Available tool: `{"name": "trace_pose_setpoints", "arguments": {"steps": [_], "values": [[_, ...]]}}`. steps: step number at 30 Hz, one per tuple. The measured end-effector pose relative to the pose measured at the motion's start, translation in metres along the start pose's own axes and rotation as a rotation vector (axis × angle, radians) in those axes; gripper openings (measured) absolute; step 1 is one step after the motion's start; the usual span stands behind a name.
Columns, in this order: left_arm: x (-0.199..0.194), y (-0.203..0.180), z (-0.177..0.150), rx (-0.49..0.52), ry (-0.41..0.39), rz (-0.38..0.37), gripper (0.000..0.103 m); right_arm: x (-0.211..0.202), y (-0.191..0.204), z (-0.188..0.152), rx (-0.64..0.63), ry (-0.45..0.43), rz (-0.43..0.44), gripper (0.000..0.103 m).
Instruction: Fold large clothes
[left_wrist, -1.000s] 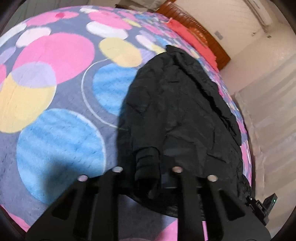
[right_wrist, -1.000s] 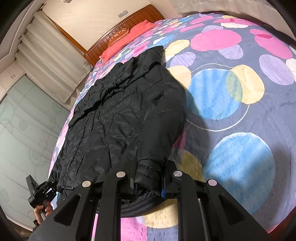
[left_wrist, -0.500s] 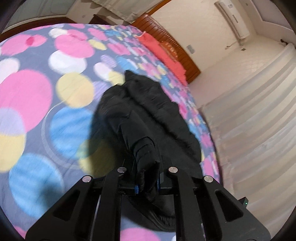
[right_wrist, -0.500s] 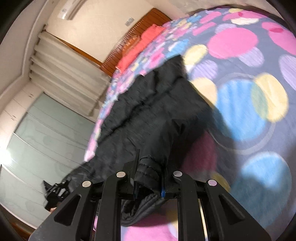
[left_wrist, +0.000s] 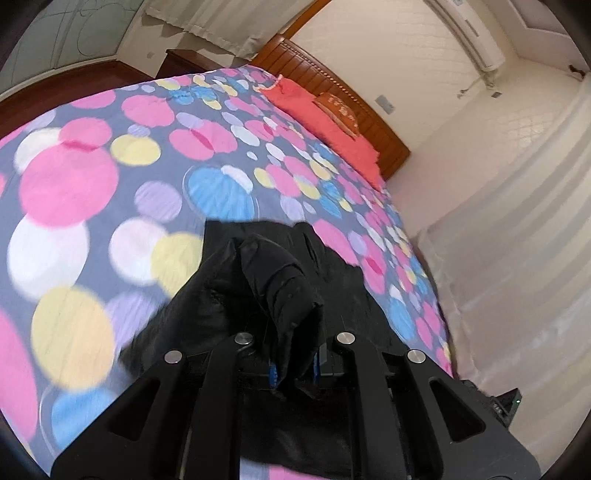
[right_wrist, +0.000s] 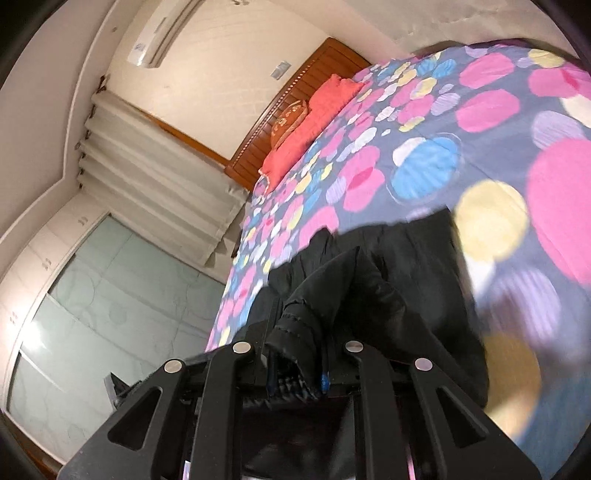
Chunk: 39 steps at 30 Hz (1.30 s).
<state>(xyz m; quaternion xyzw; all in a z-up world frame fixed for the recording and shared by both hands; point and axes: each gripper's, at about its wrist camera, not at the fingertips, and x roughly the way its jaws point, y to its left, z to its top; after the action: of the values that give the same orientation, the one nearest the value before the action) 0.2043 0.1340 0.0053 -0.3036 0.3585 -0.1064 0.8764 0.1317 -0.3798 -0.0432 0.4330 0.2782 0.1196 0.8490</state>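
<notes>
Left wrist view: the left gripper, a black two-finger tool with blue pads, has its jaws drawn narrow on a bunched, stitched edge of the large black padded jacket. The clamped fold rises as a peak directly ahead of the fingers, and the rest of the garment hangs and spreads below and to either side of them, lying on the near part of the bed. The bedspread, a grey-blue cover printed with pink, yellow, blue and lilac circles, extends beyond the jacket toward the coral-red pillows set against the slatted brown wooden headboard. Pale pleated curtains fill the right side, and a white wall-mounted air conditioner sits high on the cream wall.

Right wrist view: the right gripper, of the same build, is likewise clamped narrowly on a ribbed, stitched hem of the black jacket, which mounds up ahead of the fingers and drapes over the circle-printed bedspread. The coral pillows, headboard, curtains and air conditioner appear beyond; frosted glass wardrobe doors occupy the lower left.
</notes>
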Motion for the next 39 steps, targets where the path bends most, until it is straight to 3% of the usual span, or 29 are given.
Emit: {"name": "trace_pose_setpoints", "arguments": {"steps": [8,14,19,21,23,24,25,26,27,30,35,37,39], "values": [[0.115,0.005,0.067,0.013,0.037,0.127,0.012,0.099,-0.024,0.078,0.023,0.003,-0.119,0.017],[0.194,0.031,0.08,0.021,0.097,0.24,0.012,0.171,-0.068,0.093,0.048,0.07,-0.254,0.016],[0.227,0.034,0.071,0.122,0.137,0.297,0.018,0.19,-0.089,0.09,0.089,0.09,-0.268,0.022],[0.224,0.034,0.071,0.123,0.124,0.263,0.026,0.188,-0.089,0.091,0.092,0.1,-0.255,0.027],[0.215,0.036,0.076,0.086,0.124,0.187,0.048,0.181,-0.085,0.094,0.086,0.107,-0.242,0.033],[0.208,0.036,0.079,0.069,0.112,0.165,0.064,0.178,-0.084,0.097,0.086,0.105,-0.233,0.039],[0.197,0.036,0.084,0.042,0.076,0.144,0.075,0.172,-0.081,0.099,0.086,0.096,-0.22,0.052],[0.186,0.037,0.089,0.019,0.046,0.125,0.08,0.164,-0.078,0.101,0.082,0.075,-0.216,0.06],[0.176,0.038,0.093,0.0,0.021,0.11,0.082,0.159,-0.075,0.103,0.076,0.05,-0.221,0.071],[0.15,0.033,0.1,-0.014,-0.027,0.122,0.082,0.137,-0.061,0.104,0.053,-0.02,-0.239,0.071],[0.139,0.007,0.069,0.097,-0.003,0.147,0.082,0.141,-0.009,0.072,-0.138,0.001,-0.328,0.071],[0.148,-0.012,0.046,0.191,0.021,0.163,0.083,0.162,0.015,0.049,-0.241,0.037,-0.359,0.069],[0.164,-0.033,0.023,0.303,0.037,0.194,0.083,0.184,0.033,0.032,-0.334,0.077,-0.392,0.053]]}}
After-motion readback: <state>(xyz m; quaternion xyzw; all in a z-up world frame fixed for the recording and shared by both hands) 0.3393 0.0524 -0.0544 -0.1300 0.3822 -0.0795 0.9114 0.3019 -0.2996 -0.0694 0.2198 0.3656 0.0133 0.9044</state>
